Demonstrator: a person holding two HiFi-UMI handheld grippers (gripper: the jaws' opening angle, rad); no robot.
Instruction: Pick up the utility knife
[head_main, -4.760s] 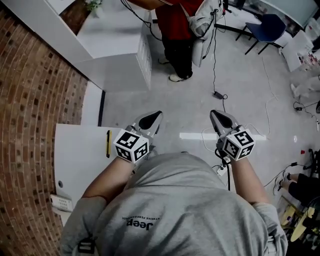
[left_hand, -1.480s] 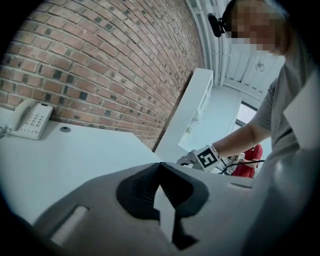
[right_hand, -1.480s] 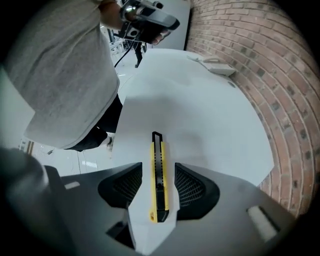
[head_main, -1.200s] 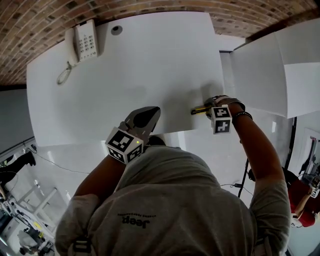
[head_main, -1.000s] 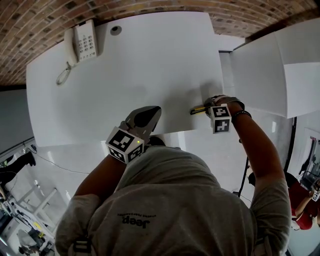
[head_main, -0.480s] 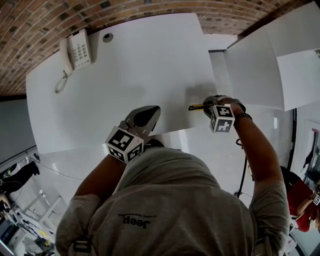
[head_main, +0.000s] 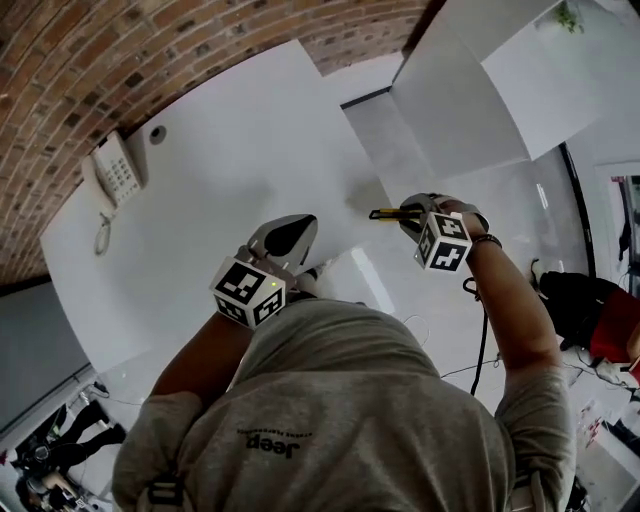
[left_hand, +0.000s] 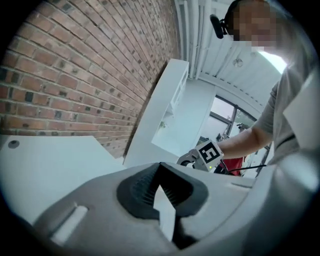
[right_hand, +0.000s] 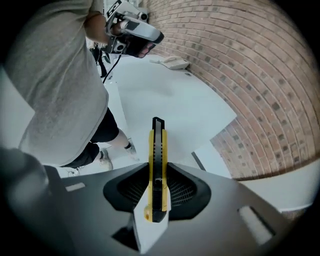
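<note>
The utility knife is yellow and black, and my right gripper is shut on its handle. Its slim front end sticks out ahead of the jaws. In the head view the knife hangs level just above the near right corner of the white table, with the right gripper to its right. My left gripper hovers over the table's front edge, shut with nothing in it. The left gripper points toward the brick wall; its camera also shows the right gripper in the distance.
A white desk phone lies at the table's far left beside the brick wall. A cable hole is near it. White cabinets stand to the right of the table. Cables and a dark bag lie on the floor at right.
The right gripper has come up off the table with the knife and rolled. The left gripper has drifted a little, and the head view has swung so the table now sits slanted.
</note>
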